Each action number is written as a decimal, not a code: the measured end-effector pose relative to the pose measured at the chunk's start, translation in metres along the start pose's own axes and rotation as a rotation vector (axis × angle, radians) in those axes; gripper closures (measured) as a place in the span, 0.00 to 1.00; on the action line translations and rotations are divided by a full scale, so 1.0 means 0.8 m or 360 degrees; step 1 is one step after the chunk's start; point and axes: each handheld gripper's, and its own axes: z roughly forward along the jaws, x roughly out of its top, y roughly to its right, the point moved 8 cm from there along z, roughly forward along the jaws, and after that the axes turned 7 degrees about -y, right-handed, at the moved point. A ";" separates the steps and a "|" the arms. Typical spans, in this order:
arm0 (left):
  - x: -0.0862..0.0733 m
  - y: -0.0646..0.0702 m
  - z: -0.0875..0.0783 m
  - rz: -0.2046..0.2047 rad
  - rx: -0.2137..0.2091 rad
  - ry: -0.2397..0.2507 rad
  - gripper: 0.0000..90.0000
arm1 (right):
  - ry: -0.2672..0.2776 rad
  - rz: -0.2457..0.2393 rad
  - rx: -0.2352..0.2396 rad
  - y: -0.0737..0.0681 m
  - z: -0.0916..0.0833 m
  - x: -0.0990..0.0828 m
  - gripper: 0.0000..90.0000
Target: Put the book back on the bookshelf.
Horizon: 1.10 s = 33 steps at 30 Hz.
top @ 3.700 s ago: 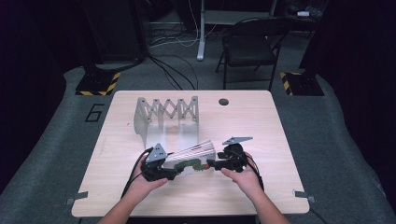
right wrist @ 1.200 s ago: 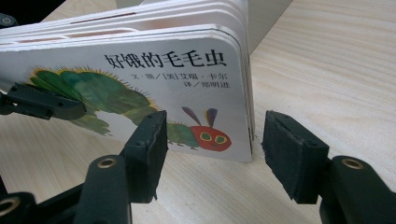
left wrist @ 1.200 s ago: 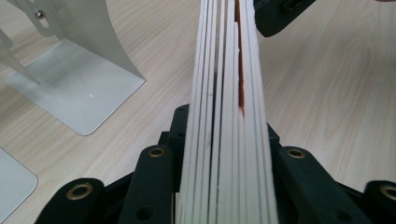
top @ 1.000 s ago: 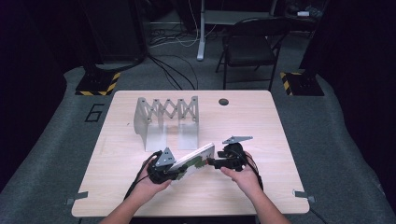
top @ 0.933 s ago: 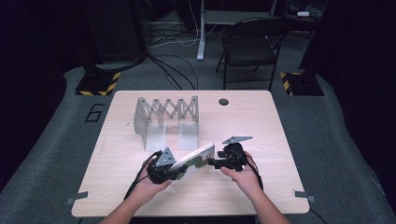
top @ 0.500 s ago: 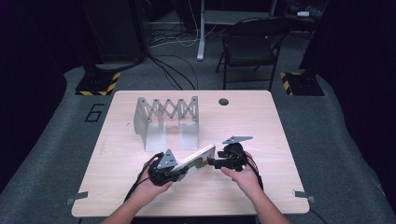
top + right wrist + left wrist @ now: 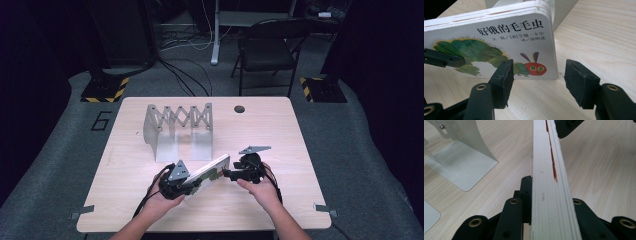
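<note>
**Pale wood worktop, dark room: book gripped at one end**

Wood-grain worktop point(image 7: 280, 125) on grey floor, black surroundings. Person's forearms enter from the near edge.

Near, left: left claw point(image 7: 186, 183) clamped on the book point(image 7: 207, 172), both jaws pressed against its faces. In the left gripper view the book's page edge point(image 7: 550, 182) runs straight away between the jaws, a red streak along it.

Near, right: right claw point(image 7: 228, 174) at the book's other end, jaws partway apart and holding nothing. In the right gripper view its pads point(image 7: 503, 80) stand clear either side of the cover's lower corner; the book point(image 7: 506, 42) stands on its long edge on the worktop, tilted, cover showing a green caterpillar with a red head and Chinese title.

Middle: book lies between the two hands, slanting up to the right in the high view.

Farther: white folding rack point(image 7: 177, 127) with scissor lattice, just beyond the book. Small dark hole point(image 7: 239, 109) near the far edge. Beyond the worktop, a black chair point(image 7: 267, 47) and floor cables.
</note>
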 end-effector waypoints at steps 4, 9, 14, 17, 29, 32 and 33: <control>0.000 -0.001 -0.002 -0.0010 0.0009 0.0005 0.84 | -0.0006 0.0012 0.0000 0.001 -0.001 -0.001 0.45; -0.001 -0.003 -0.005 -0.0021 0.0000 0.0008 0.84 | 0.0000 0.0010 -0.0002 0.001 -0.001 -0.001 0.45; -0.003 -0.004 -0.009 -0.0048 -0.0008 0.0016 0.84 | 0.0007 0.0005 -0.0006 0.004 -0.002 -0.002 0.45; -0.003 -0.006 -0.012 -0.0067 0.0005 0.0023 0.84 | 0.0007 0.0016 -0.0008 0.006 -0.004 -0.003 0.45; -0.002 -0.013 -0.023 -0.0106 0.0016 0.0049 0.84 | 0.0005 0.0017 -0.0016 0.011 -0.003 -0.005 0.45; -0.002 -0.014 -0.027 -0.0116 0.0017 0.0058 0.84 | 0.0003 0.0026 -0.0015 0.011 -0.003 -0.006 0.45; -0.002 -0.016 -0.029 -0.0118 0.0022 0.0055 0.84 | 0.0000 0.0033 -0.0015 0.011 -0.003 -0.006 0.45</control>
